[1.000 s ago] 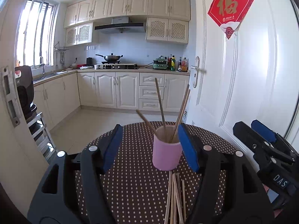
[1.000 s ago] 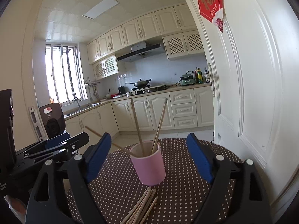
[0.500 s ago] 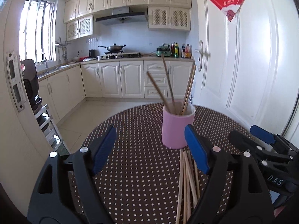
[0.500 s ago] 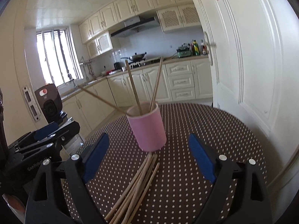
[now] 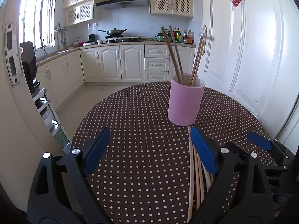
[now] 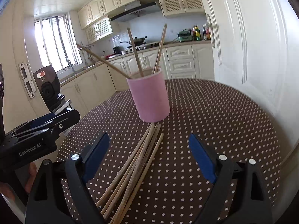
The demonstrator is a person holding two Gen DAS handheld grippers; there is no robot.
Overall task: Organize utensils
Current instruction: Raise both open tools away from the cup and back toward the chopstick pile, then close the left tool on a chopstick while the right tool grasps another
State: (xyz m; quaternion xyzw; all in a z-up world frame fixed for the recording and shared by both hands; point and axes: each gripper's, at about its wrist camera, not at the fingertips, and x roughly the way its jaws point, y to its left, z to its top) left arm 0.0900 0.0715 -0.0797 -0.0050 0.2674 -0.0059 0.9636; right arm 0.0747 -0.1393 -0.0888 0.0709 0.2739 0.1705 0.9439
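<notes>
Both the left hand-held gripper (image 5: 149, 149) and right hand-held gripper (image 6: 149, 153) are spread wide, gripping nothing. Loose chopsticks (image 6: 134, 164) lie on the counter (image 6: 214, 115), seemingly touching the pink cup (image 6: 151, 99) holding four more

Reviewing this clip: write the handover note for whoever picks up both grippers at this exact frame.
Left gripper: open, empty, low over the table.
Right gripper: open, empty, with the loose chopsticks in the gap between its fingers.
Pink cup: upright on the dotted tablecloth, holding a few chopsticks that lean on its rim.
Done: those few are in the cup.
Left: the bundle lying flat in front of the cup, tips near its base, must still be picked up and dropped in. The right gripper looks better placed to start.
</notes>
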